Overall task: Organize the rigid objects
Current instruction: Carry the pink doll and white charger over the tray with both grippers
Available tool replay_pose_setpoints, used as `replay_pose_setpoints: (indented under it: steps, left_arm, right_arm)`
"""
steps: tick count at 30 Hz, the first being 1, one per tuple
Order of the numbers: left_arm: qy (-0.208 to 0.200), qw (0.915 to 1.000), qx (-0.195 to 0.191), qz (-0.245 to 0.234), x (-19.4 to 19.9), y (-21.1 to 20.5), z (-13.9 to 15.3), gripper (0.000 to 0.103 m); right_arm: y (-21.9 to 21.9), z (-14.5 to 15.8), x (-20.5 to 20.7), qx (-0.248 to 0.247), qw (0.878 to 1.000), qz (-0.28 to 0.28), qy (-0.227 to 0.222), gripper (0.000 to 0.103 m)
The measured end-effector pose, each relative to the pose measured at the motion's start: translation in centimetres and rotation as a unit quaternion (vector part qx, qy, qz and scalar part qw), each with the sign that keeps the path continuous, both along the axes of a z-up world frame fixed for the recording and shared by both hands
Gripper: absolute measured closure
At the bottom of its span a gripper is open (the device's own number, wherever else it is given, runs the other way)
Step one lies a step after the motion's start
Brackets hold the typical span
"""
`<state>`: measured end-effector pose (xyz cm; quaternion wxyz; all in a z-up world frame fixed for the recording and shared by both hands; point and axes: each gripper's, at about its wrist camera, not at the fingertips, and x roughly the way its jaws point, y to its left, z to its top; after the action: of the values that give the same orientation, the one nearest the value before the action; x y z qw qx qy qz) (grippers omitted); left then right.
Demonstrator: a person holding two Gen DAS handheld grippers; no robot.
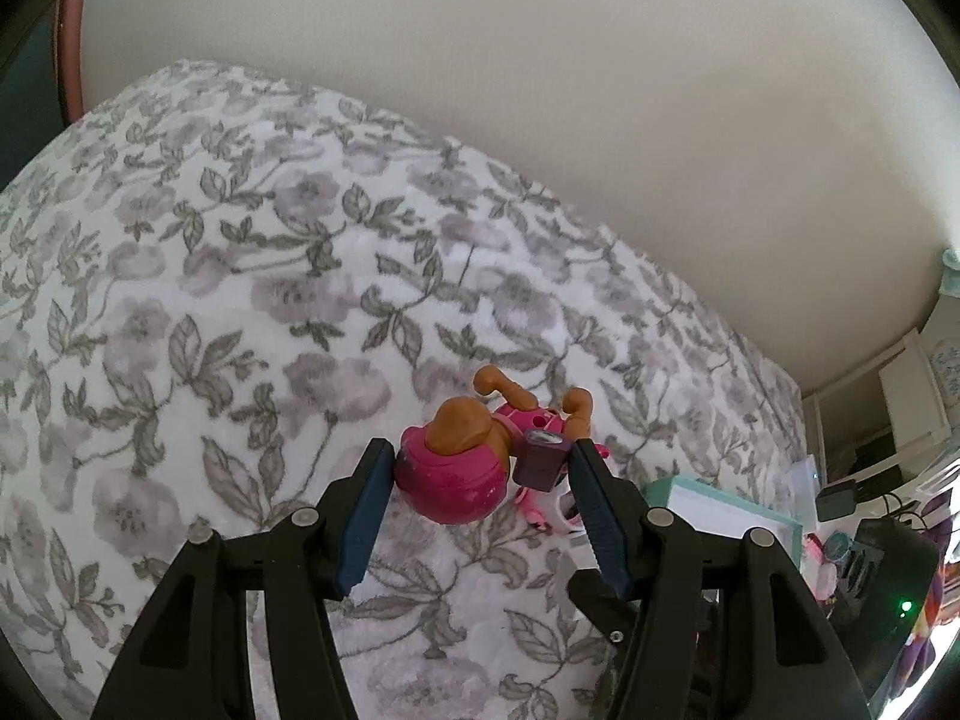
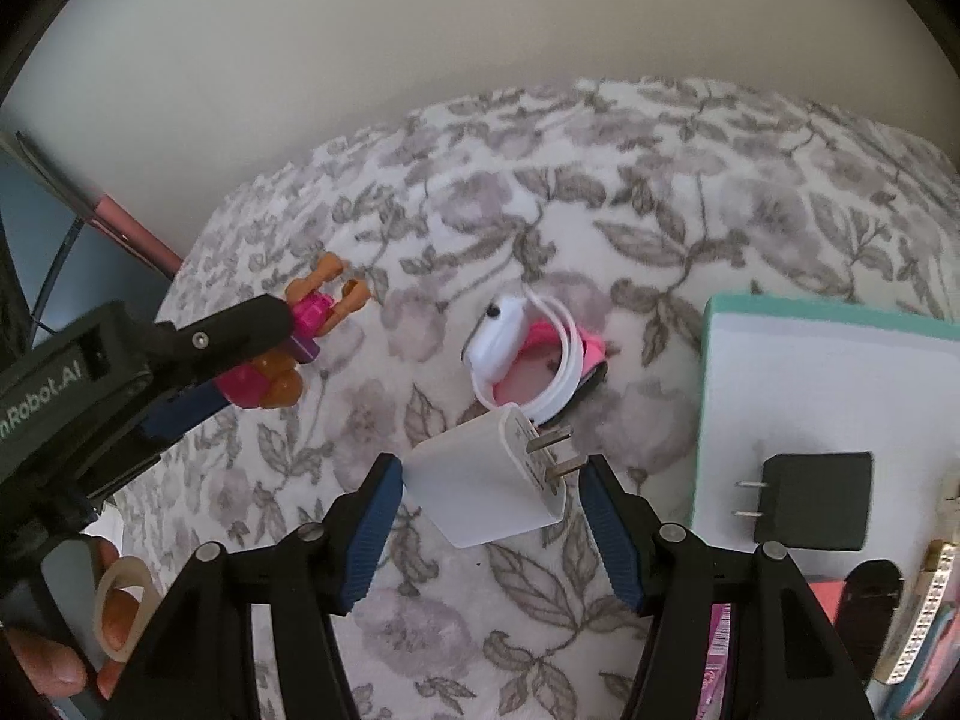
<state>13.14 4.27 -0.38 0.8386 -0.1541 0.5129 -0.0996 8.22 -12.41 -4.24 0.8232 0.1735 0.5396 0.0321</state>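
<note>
My left gripper point(image 1: 480, 462) is shut on a pink and brown toy figure point(image 1: 456, 474), held by its helmeted head and purple pack above the flowered bedspread point(image 1: 240, 276). The right wrist view shows that same left gripper point(image 2: 258, 354) and toy figure point(image 2: 270, 372) at the left. My right gripper point(image 2: 489, 474) is shut on a white plug adapter point(image 2: 480, 486), tilted with its two prongs toward the right finger and lifted off the bedspread point(image 2: 660, 210). A pink band wound with a white cable point(image 2: 528, 354) lies on the spread just beyond the adapter.
A white box with a teal rim point(image 2: 810, 372) lies at the right with a black plug adapter point(image 2: 813, 501) on it. Beside it are a gold watch point(image 2: 924, 600) and a dark oval item point(image 2: 870, 594). A person's hand point(image 2: 114, 618) holds the left tool. A wall runs behind the bed.
</note>
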Motion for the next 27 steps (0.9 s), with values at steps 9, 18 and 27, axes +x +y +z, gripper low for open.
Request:
replay_pose_setpoints:
  steps: [9, 18, 27]
  left_arm:
    - [-0.038, 0.9992, -0.006, -0.005, -1.0, -1.0, 3.3, 0.041]
    - [-0.057, 0.9978, -0.002, -0.034, -2.2, -4.3, 5.0, 0.041]
    - [-0.060, 0.9951, 0.013, -0.077, -3.8, -9.3, 5.3, 0.041]
  right_arm:
    - [-2.0, 3.8, -1.1, -0.005, 0.999, -0.028, -0.031, 0.039]
    - [-5.9, 6.5, -2.7, -0.018, 0.996, -0.080, -0.040, 0.039]
    - [-10.7, 7.1, -5.1, -0.017, 0.990, -0.135, -0.039, 0.039]
